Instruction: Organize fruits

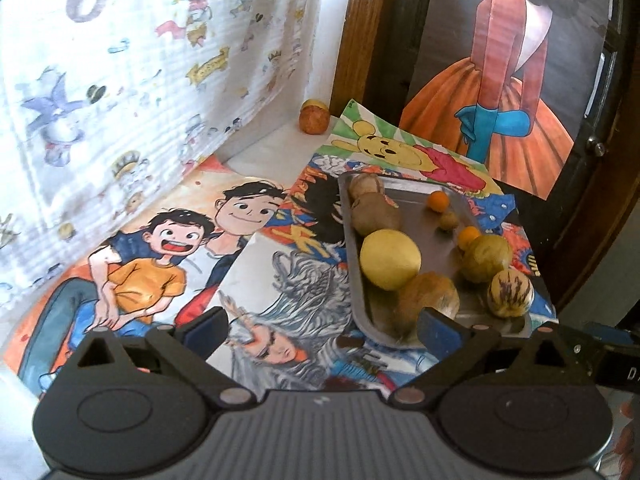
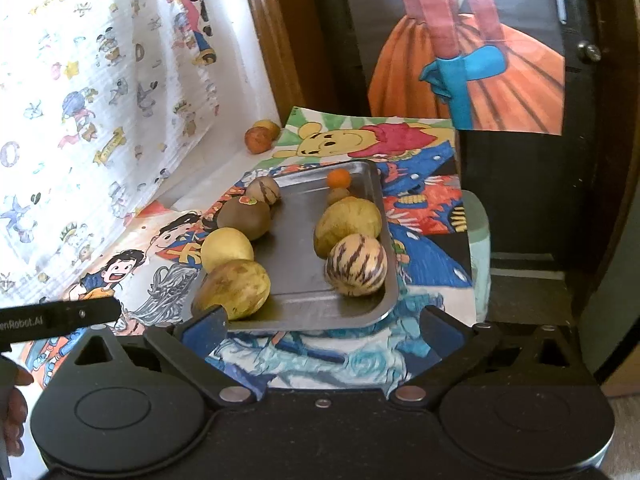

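A metal tray (image 1: 420,200) (image 2: 304,216) sits on drawings and holds several fruits. Down its left side lie a brown fruit (image 2: 244,218), a yellow round fruit (image 1: 390,258) (image 2: 227,250) and a yellow-brown fruit (image 2: 236,289). On its right side are a striped fruit (image 1: 510,294) (image 2: 356,264), a yellow-green fruit (image 2: 347,224) and a small orange fruit (image 1: 438,201) (image 2: 338,178). Two fruits (image 1: 314,117) (image 2: 260,136) lie off the tray by the curtain. My left gripper (image 1: 324,326) is open and empty, left of the tray's near corner. My right gripper (image 2: 324,324) is open and empty at the tray's near edge.
Colourful drawings (image 1: 160,256) (image 2: 420,200) cover the table. A patterned white curtain (image 1: 140,80) hangs on the left. A wooden post (image 1: 360,32) and a dark door with a poster (image 1: 512,80) stand behind. The left gripper's body (image 2: 60,316) shows at the right view's left edge.
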The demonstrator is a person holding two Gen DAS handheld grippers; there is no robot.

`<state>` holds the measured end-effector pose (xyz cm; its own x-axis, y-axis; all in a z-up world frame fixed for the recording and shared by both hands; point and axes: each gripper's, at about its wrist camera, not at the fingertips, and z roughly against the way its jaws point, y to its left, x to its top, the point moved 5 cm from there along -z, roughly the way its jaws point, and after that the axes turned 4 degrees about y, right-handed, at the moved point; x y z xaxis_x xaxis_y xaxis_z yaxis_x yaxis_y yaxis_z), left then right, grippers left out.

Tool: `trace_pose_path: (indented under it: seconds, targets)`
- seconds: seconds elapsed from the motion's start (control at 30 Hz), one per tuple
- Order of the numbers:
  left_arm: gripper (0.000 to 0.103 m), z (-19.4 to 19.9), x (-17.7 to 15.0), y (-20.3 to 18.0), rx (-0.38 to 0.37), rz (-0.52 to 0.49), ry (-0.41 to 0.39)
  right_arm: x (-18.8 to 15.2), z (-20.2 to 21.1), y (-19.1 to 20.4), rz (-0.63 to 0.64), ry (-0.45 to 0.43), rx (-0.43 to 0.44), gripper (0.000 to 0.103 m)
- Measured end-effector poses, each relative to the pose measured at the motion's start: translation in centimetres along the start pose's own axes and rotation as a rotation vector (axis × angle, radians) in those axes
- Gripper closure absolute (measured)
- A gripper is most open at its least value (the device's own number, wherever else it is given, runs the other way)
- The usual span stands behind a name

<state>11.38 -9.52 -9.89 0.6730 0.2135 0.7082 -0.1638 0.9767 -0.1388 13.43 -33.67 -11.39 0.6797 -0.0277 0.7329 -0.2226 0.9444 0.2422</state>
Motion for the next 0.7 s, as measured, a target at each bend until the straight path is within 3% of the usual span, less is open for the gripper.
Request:
trace_pose_path:
  seconds: [0.7]
  targets:
    - [0.001, 2.8, -2.5, 3.0, -0.070, -0.099, 0.025, -4.1, 3.7, 2.6, -0.087, -0.017, -0.116, 0.001]
